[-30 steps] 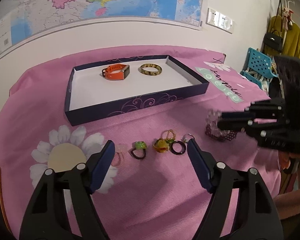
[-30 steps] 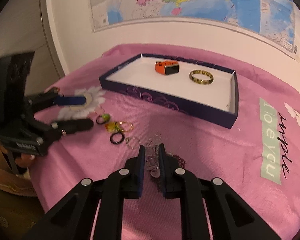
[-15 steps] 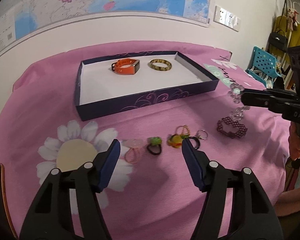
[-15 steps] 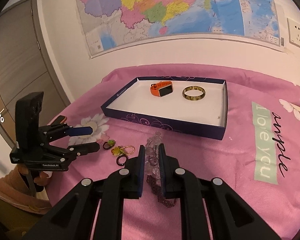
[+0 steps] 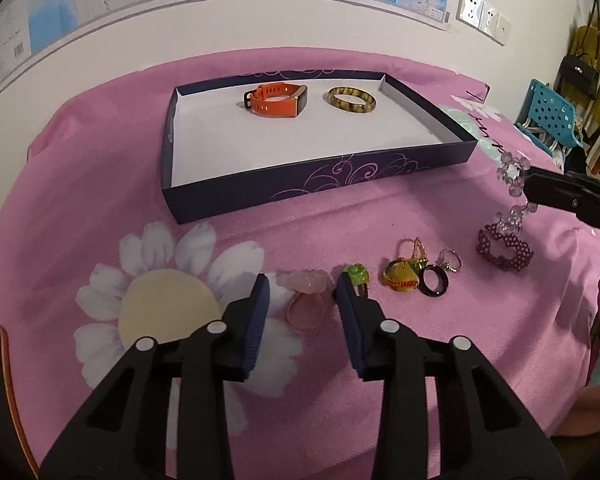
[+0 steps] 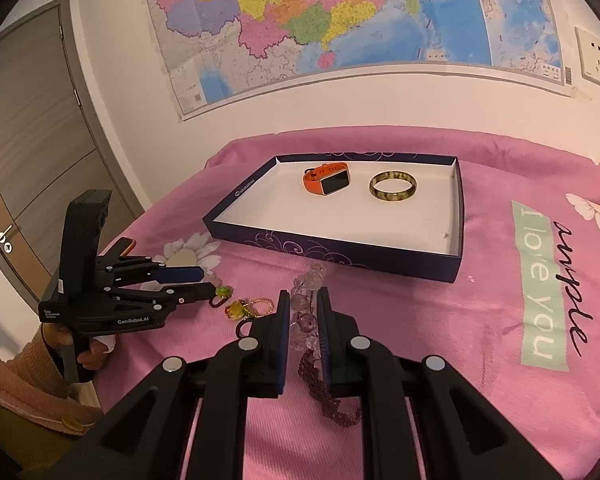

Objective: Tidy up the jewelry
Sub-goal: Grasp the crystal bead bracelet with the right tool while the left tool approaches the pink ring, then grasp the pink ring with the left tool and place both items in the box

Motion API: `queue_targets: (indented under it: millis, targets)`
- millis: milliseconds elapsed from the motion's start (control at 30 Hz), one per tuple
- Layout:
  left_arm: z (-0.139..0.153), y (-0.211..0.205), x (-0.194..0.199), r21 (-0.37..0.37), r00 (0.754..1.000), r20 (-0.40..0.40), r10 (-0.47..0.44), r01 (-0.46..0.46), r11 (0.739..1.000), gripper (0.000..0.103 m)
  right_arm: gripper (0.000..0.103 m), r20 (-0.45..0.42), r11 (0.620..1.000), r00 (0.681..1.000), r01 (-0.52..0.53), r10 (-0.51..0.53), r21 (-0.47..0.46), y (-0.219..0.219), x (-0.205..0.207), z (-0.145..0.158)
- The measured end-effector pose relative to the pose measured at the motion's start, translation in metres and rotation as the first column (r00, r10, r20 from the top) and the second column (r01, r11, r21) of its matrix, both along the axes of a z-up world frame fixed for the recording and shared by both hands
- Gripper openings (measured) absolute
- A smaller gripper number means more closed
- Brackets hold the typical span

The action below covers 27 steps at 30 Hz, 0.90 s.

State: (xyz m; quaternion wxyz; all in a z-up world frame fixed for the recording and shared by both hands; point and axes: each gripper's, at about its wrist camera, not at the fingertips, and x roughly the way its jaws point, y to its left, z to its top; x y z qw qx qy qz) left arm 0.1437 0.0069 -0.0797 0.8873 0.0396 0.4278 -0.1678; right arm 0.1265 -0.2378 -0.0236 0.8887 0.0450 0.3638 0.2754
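A dark blue tray (image 5: 300,192) (image 6: 340,250) on the pink cloth holds an orange watch (image 5: 278,100) (image 6: 327,179) and a mottled bangle (image 5: 351,100) (image 6: 393,187). My right gripper (image 6: 303,310) (image 5: 534,192) is shut on a clear bead bracelet (image 6: 306,322) (image 5: 514,184), held above the cloth in front of the tray. A dark purple beaded bracelet (image 5: 504,248) (image 6: 332,396) lies below it. My left gripper (image 5: 300,296) (image 6: 204,284) is open around a pink ring (image 5: 306,300). A green ring (image 5: 356,276), a yellow ring (image 5: 400,276) and a black ring (image 5: 434,280) lie to its right.
A small silver ring (image 5: 450,260) lies beside the black ring. The cloth has a white flower print (image 5: 164,304) and a green text patch (image 6: 540,284). A wall map (image 6: 340,20) hangs behind. A blue chair (image 5: 548,112) stands at the right.
My left gripper has narrowed and moved down to the pink ring. My right gripper has lifted the clear bead bracelet off the cloth, away from the purple bracelet.
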Motion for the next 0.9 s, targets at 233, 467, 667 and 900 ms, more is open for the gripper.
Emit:
queue_targets:
  millis: [233, 467, 667, 900]
  targets:
    - [0.001, 0.002, -0.001, -0.031, 1.0, -0.003, 0.007, -0.007, 0.999, 0.022, 0.012, 0.0, 1.0, 1.0, -0.002, 0.002, 0.005, 0.001, 0.002, 0.001]
    - [0.017, 0.009, -0.006, -0.081, 0.999, 0.042, 0.012, -0.008, 0.997, 0.022, 0.012, 0.013, 1.0, 1.0, -0.001, 0.001, 0.026, -0.001, 0.008, 0.008]
    - [0.04, 0.008, -0.004, -0.111, 0.995, 0.102, 0.009, 0.002, 0.994, 0.022, 0.012, 0.027, 0.999, 1.0, 0.004, -0.005, 0.038, -0.002, 0.017, 0.016]
    - [0.065, 0.002, 0.011, -0.118, 0.985, 0.173, 0.009, 0.012, 0.993, 0.022, 0.012, 0.04, 0.999, 0.999, -0.006, 0.004, 0.053, 0.001, 0.039, 0.025]
